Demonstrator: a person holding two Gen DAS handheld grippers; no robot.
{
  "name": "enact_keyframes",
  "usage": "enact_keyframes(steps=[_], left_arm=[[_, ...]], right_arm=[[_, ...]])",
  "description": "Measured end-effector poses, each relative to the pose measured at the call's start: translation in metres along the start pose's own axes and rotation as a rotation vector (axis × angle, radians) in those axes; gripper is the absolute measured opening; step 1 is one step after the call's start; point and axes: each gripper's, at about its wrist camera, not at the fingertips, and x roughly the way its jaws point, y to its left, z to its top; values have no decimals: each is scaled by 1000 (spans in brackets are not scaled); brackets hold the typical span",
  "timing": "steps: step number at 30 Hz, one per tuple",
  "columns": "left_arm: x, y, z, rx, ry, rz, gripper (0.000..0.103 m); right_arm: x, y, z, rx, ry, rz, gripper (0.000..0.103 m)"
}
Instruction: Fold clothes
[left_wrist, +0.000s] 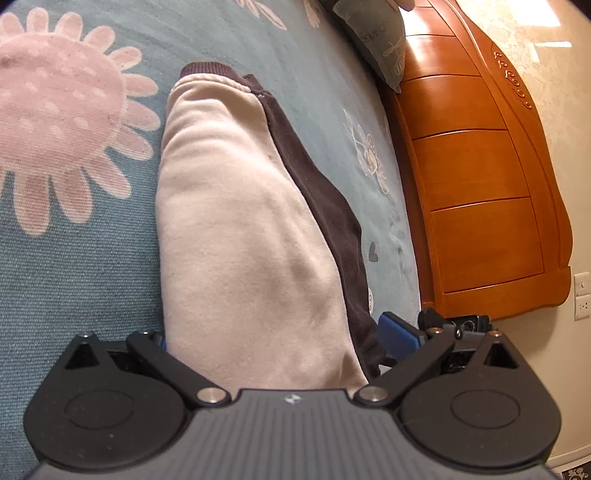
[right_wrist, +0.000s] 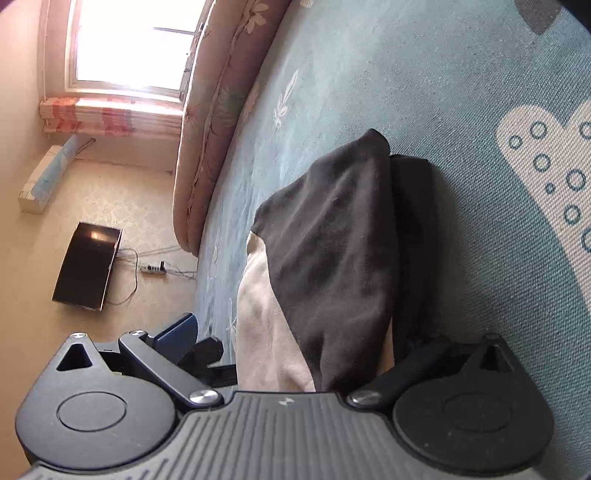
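The cream-and-brown garment lies on the flowered bedspread, narrowed to a long strip short of the wooden headboard. Both the left gripper and right gripper straddle its near end with fingers spread wide, apparently unclamped, so I'd guess the final fold is left.

Garment on the bed, between both grippers' fingers

The garment lies on the bedspread, running forward from the left gripper; a pillow leans on the headboard to its right. In the right wrist view it sits in the right gripper (floor to the left).
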Motion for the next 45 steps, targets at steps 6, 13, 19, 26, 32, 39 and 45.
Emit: enact_keyframes(steps=[6,13,19,26,32,39,45], left_arm=[[6,-4,2,-28,-28,1,99],[1,-38,1,34,-35,15,99],[11,-62,0,80,-22,33,99],[12,-87,-3,115,-24,1,99],[37,-117,1,166,3,-27,99],[77,-153,4,229,63,-43,99],[64,-149,-18,233,114,-39,99]], right_arm=[[-6,1,-18,-64,29,-8,103],[-7,23,-10,-104,-36,27,103],[-22,45,-8,-224,-47,-16,103],[-49,61,1,-321,-85,-20,103],[-87,57,19,-348,-140,-31,103],[-135,42,45,-320,-211,-56,103],[-147,19,27,-165,-226,33,103]])
